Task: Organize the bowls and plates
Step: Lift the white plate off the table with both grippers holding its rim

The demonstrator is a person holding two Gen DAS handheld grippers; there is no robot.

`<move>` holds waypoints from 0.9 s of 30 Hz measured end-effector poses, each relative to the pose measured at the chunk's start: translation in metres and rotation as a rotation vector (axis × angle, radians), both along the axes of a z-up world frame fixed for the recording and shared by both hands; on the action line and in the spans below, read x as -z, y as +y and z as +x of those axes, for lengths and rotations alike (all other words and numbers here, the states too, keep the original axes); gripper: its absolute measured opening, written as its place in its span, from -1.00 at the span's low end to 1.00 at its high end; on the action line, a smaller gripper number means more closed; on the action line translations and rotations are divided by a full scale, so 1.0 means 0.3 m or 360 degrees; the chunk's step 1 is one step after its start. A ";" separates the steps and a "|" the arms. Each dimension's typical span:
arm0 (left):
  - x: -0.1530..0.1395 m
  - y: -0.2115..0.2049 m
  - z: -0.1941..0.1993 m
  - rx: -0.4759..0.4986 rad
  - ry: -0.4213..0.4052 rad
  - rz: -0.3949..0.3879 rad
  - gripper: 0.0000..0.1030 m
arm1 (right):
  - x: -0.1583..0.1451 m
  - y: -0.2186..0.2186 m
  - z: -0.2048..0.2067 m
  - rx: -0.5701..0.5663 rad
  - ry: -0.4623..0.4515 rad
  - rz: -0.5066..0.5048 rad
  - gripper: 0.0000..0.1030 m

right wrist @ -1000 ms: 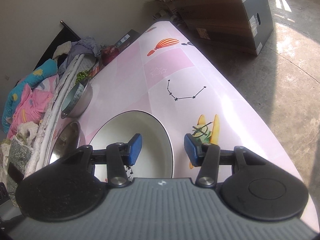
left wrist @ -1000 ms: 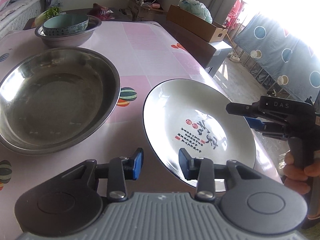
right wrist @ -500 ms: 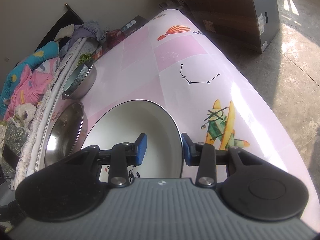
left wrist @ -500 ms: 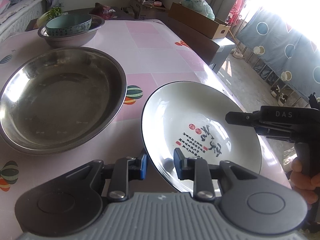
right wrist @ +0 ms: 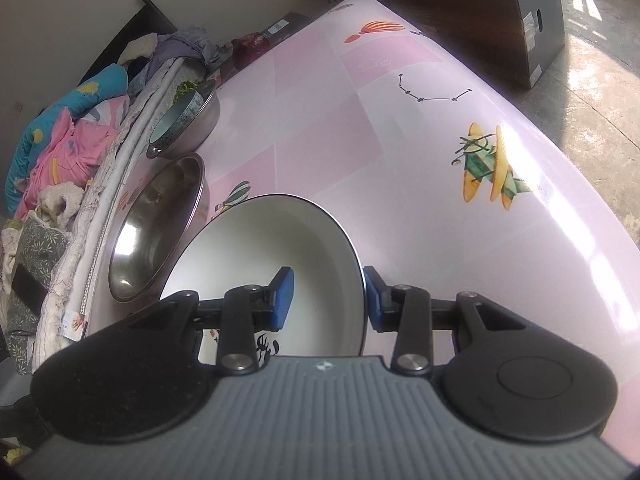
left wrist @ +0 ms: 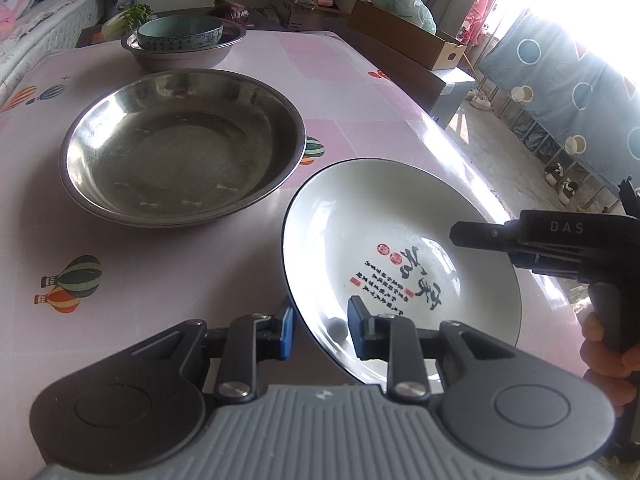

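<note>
A white plate (left wrist: 400, 240) with black rim and calligraphy sits near the table's right edge; it also shows in the right wrist view (right wrist: 260, 248). My left gripper (left wrist: 318, 334) straddles its near rim, jaws narrowed, with gaps on both sides. My right gripper (right wrist: 328, 298) straddles the opposite rim, one pad inside, one touching the outside edge. A large steel basin (left wrist: 180, 152) lies left of the plate. Farther back, a teal bowl (left wrist: 180, 34) sits inside a smaller steel basin (left wrist: 184, 56).
The pink patterned table (left wrist: 120, 260) drops off just right of the plate. Cardboard boxes (left wrist: 404, 36) and clutter stand beyond the far end. Bedding (right wrist: 60, 148) runs along the table's other side.
Both grippers moved onto the plate's rims and their jaws narrowed. The left view has shifted right and forward, and the plate looks slightly tilted up.
</note>
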State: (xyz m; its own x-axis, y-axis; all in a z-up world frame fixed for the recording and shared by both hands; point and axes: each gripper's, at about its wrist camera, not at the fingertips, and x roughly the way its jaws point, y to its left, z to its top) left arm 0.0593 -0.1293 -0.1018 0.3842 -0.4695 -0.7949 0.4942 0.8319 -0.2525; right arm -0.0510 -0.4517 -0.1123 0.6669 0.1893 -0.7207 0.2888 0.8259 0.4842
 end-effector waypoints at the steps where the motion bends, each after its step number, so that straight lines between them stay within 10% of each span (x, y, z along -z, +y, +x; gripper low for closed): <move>1: 0.001 0.005 -0.002 0.0000 -0.0001 0.0000 -0.47 | -0.002 0.006 0.000 -0.0001 -0.0002 -0.0010 -0.28; 27: 0.006 -0.020 -0.007 -0.0005 -0.0050 0.0044 -0.36 | 0.006 0.005 -0.013 0.0023 -0.0025 -0.0005 -0.29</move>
